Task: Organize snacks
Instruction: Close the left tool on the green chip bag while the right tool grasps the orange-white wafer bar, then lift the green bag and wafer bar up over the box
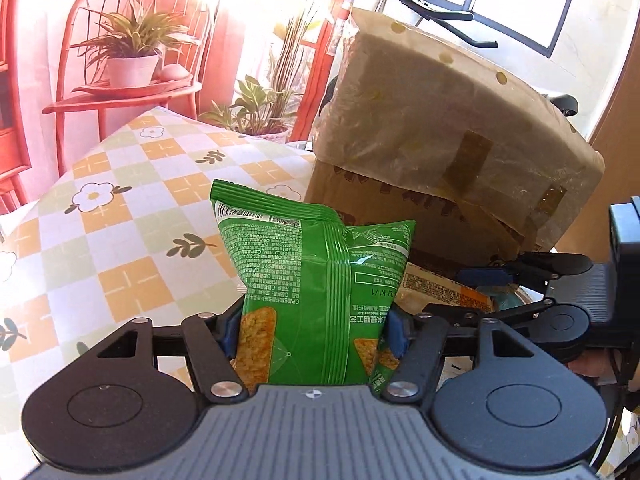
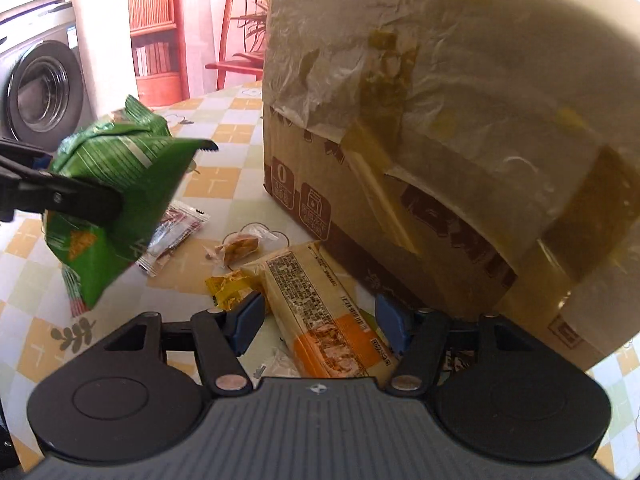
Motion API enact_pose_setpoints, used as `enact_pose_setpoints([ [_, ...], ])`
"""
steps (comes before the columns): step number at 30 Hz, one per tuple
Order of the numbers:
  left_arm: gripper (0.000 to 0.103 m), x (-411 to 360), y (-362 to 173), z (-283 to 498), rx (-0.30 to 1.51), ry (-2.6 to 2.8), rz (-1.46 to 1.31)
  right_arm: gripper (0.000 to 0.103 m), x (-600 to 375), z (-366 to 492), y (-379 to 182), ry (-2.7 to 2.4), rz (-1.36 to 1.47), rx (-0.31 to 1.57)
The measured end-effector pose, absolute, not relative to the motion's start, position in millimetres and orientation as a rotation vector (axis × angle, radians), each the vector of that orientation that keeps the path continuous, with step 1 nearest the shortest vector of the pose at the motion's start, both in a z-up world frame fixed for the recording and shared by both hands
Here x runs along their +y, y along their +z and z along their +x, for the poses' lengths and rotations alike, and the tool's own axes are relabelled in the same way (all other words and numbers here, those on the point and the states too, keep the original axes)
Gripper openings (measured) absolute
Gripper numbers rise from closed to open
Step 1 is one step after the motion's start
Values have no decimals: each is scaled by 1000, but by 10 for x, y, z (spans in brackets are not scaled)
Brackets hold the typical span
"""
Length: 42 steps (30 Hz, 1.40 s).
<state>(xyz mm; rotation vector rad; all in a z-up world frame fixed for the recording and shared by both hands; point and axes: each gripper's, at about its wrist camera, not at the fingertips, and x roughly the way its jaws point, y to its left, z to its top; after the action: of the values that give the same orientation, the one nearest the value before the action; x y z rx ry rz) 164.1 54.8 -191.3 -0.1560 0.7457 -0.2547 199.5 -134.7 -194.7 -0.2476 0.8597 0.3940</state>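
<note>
Green chip bag point(image 1: 316, 300) was held clamped in left gripper point(image 1: 312, 334) jaws, lower centre; right gripper point(image 2: 320, 320) jaws gaped empty over orange-labelled packet point(image 2: 320, 312); small snacks point(image 2: 240, 246) were left scattered on counter point(image 2: 224, 184).

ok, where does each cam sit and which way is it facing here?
Left wrist: on the left tool, looking forward along its fingers at the green snack bag it grips, with the cardboard box behind; the right tool shows at right.
Right wrist: on the right tool, open over the tan and orange packet on the table, facing the box; the left tool enters at left.
Shared: green bag, box, tan packet, table.
</note>
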Motion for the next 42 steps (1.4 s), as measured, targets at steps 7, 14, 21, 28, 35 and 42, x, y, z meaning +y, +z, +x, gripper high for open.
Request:
enact_pose_setpoints([
  [7, 69, 620, -1885, 1637, 729, -225, -155, 44, -1338, 1977, -1992, 398, -225, 886],
  [14, 69, 640, -1840, 1563, 709, -219, -163, 38, -1399, 1670, -1883, 411, -193, 865],
  [21, 69, 621, -1667, 1483, 659, -229, -165, 38, -1440, 1393, -1574, 457, -153, 753],
  [28, 69, 718, -1226, 1489, 553, -236, -198, 38, -1388, 1313, -1064, 478, -146, 579],
  [35, 69, 594, -678, 1715, 438, -264, -122, 38, -1408, 1399, -449, 422, -155, 378],
  [42, 69, 160, -320, 2097, 346, -301, -68, 38, -1429, 1873, -161, 267, -249, 284],
])
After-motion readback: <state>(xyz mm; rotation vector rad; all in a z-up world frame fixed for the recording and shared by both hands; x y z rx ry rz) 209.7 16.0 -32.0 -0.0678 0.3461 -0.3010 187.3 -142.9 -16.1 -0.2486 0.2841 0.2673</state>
